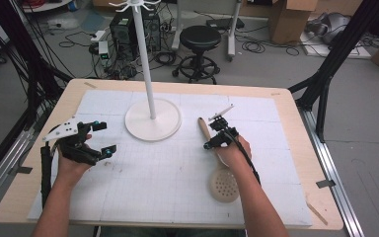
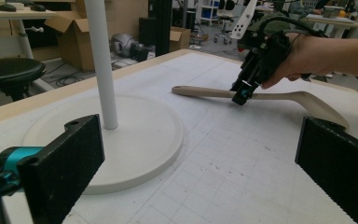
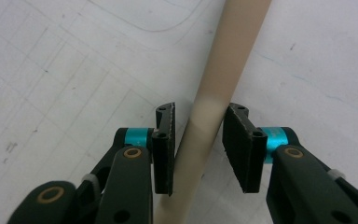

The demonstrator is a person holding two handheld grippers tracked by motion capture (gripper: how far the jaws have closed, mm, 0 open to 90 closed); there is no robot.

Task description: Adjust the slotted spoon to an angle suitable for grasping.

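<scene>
The right tongs (image 3: 198, 149) stand straddling the handle of a beige slotted spoon (image 3: 214, 93), one pad on each side. In the right gripper view a thin gap shows between each pad and the handle, so the jaws are not yet clamped: nearly closed around it, but gripping nothing. The spoon lies flat on the surface (image 1: 177, 173). Its handle runs on past the tongs away from the person toward the round base of a white stand (image 1: 153, 120), while its perforated bowl (image 1: 224, 185) lies on the person's side of the tongs, partly under the right wrist. In the left gripper view the right tongs (image 2: 241, 95) point steeply down onto the handle partway along it.

The left tongs (image 1: 101, 137) are spread wide and hold nothing, hovering over the surface well apart from the spoon, on the far side of the stand's base from the right tongs. The stand's pole (image 2: 101, 60) rises just ahead of them.

The step in hand appears to be the grasp of the spoon's handle. The next move calls for closing the last bit of gap until both pads press the handle squarely, then lifting without letting the bowl end swing down, since the grip sits away from the heavier end. The hooks at the stand's top (image 1: 134, 6) look like the probable goal for hanging it.
</scene>
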